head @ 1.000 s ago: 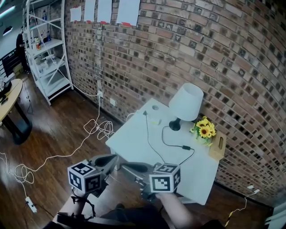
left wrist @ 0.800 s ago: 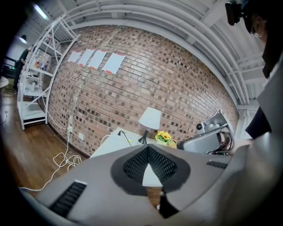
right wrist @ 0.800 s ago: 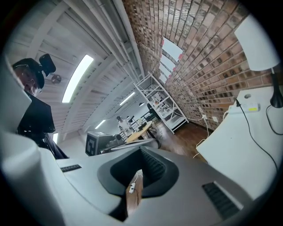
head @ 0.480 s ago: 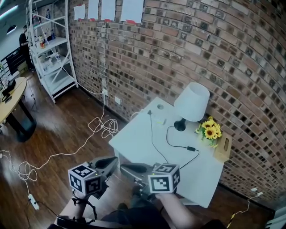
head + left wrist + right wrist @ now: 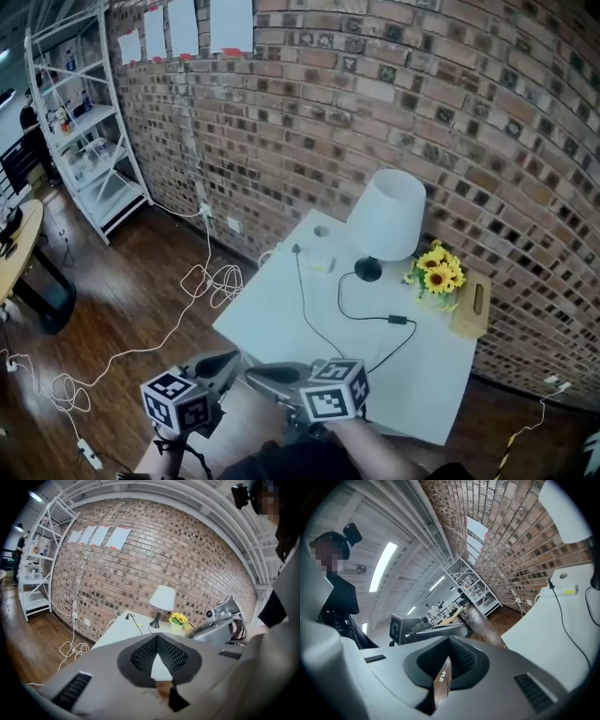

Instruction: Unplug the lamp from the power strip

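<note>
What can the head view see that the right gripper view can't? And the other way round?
Only the head view shows the sunflowers and the wooden box beside them. Only the right gripper view shows the long ceiling light. Both show the white table, the black cord lying on it, the lamp shade, the brick wall, the white shelf and the left gripper.

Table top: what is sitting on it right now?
A white-shaded lamp, its black cord, yellow flowers, a wooden box and a small white block. The shade hides the lamp's stem and the surface behind it.
</note>
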A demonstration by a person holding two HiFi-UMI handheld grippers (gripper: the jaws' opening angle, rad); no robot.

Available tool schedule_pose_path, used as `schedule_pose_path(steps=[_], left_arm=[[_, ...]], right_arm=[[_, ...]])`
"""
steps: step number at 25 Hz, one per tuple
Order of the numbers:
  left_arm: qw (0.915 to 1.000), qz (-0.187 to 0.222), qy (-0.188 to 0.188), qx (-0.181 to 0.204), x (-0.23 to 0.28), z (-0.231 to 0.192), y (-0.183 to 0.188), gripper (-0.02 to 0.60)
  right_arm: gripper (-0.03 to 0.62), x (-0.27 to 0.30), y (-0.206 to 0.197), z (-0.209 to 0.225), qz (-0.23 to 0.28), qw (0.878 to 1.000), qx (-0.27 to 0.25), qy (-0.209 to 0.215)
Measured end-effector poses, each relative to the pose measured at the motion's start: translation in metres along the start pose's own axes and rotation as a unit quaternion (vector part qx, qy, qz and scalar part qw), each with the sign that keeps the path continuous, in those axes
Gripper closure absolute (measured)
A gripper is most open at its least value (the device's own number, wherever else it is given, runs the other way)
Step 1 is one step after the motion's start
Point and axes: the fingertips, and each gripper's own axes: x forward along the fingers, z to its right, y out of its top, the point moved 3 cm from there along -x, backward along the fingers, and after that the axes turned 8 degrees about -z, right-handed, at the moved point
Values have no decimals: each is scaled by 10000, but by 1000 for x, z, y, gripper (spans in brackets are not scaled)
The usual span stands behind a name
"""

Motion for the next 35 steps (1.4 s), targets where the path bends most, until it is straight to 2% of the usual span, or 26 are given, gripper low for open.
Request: schedule_pose_path(steps=[5,10,15,21,25,31,35], left_arm=[[9997,-229,-7,53,35,-2,7,572],[9992,-348,53,183,66,-8,31,572],[9986,-366,181,334,82,-13,49,572],[9969,-533,519,267,93,-36,58,572],[9956,-655,601,285,108,-37,61,572],[9952,-676,582,397,123,-32,74,572],[9954,-686,485,470,132,-31,81,572]], right_arm=[[599,-20,6,29,-17,10000,-7,5],[599,-34,26,59,57,9999,-80,22],[599,-40,41,84,62,9999,-80,130],[599,-38,59,105,52,9992,-193,333],[599,-47,65,120,86,9992,-169,357],[599,-58,72,133,205,9991,-133,333],[599,-67,75,140,259,9995,-75,140]])
